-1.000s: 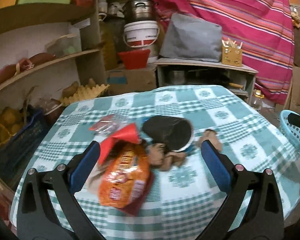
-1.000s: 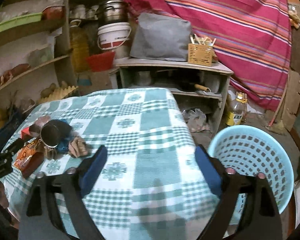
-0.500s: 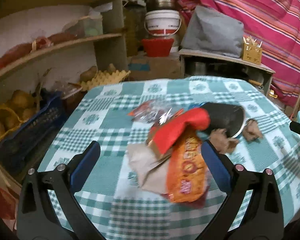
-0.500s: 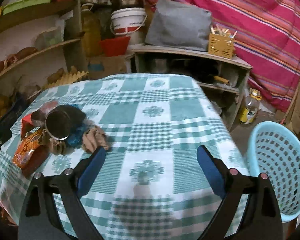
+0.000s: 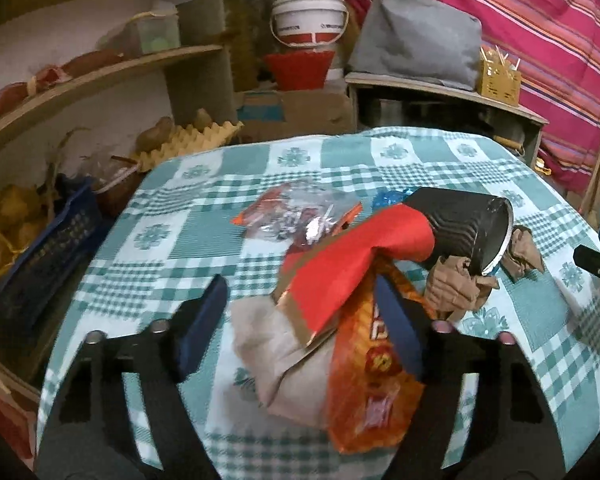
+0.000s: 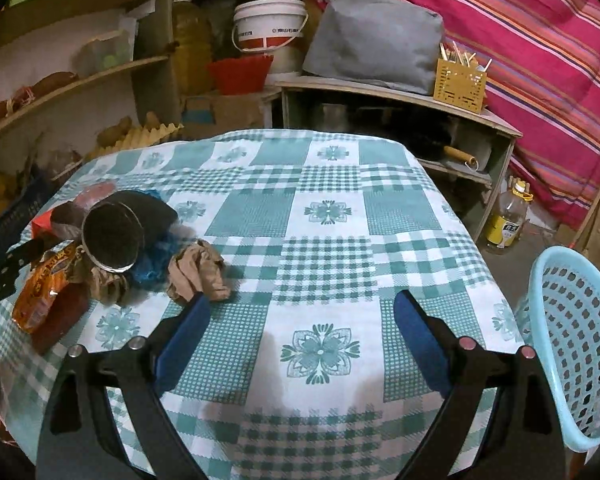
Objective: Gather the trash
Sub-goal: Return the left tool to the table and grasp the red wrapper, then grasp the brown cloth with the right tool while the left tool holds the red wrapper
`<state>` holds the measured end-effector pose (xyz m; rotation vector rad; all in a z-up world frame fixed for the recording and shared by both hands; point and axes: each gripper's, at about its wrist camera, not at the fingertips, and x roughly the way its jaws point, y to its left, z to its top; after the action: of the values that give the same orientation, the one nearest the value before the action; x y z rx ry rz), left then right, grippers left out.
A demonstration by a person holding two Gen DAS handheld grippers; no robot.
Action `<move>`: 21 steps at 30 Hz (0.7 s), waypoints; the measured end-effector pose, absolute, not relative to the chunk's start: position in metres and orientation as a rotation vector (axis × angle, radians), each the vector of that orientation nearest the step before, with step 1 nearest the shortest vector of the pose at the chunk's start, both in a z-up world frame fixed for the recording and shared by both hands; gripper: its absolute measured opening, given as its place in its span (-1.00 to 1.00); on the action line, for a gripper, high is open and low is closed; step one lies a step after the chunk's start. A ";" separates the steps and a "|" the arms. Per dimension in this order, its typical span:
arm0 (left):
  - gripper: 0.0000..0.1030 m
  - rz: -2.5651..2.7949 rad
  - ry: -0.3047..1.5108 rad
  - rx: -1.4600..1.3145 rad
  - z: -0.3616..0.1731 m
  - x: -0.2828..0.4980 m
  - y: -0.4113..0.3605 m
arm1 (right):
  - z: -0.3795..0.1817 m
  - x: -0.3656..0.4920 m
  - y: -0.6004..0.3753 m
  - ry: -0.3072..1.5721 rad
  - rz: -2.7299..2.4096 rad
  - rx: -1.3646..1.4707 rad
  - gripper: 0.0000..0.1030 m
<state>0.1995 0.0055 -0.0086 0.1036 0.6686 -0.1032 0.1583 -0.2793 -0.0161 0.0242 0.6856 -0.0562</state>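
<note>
A heap of trash lies at the left edge of the round table [image 6: 324, 208], which is spread with a green-and-white checked cloth. The left gripper [image 5: 300, 320] has its blue fingers parted wide around the near end of the heap and grips nothing. Between them rise a folded red paper [image 5: 340, 264] and a pale paper bag [image 5: 268, 340]. The orange snack packet [image 5: 372, 360] lies under the right-hand finger, its long axis running from the tool toward the black paper cup [image 5: 468, 224] beyond, which is tipped on its side with its mouth toward the right edge. A silver-and-red foil wrapper [image 5: 300, 216] sits farther in, and two crumpled brown paper wads [image 5: 456, 288] lie at the cup's rim.

The right gripper [image 6: 300, 336] hangs equally wide open and empty over bare cloth at the near edge. Only one brown wad [image 6: 198, 272] lies just beside its left finger; the rest of the heap is off to its left. The light blue basket [image 6: 572, 320] stands beside the right edge of the table, well apart from the heap and close to the right tool.

The left tool is judged the nearer for the first pick: closing where it stands would likely catch the red paper and the bag, though which piece it would take cannot be told. The load must then cross the whole table to reach the basket.
</note>
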 end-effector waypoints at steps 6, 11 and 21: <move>-0.79 -0.114 0.685 0.110 -0.012 0.207 0.002 | -0.017 0.163 -0.280 0.690 -0.050 0.042 0.76; -0.90 -0.073 0.633 0.121 -0.002 0.198 0.010 | -0.017 0.165 -0.271 0.687 -0.033 0.031 0.76; -0.90 0.064 0.595 0.161 0.007 0.190 0.037 | -0.022 0.171 -0.243 0.704 0.010 -0.021 0.76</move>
<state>0.1897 0.0369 0.0072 0.1614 0.5951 0.0638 0.1712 -0.2435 -0.0224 -0.0209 0.7035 0.0097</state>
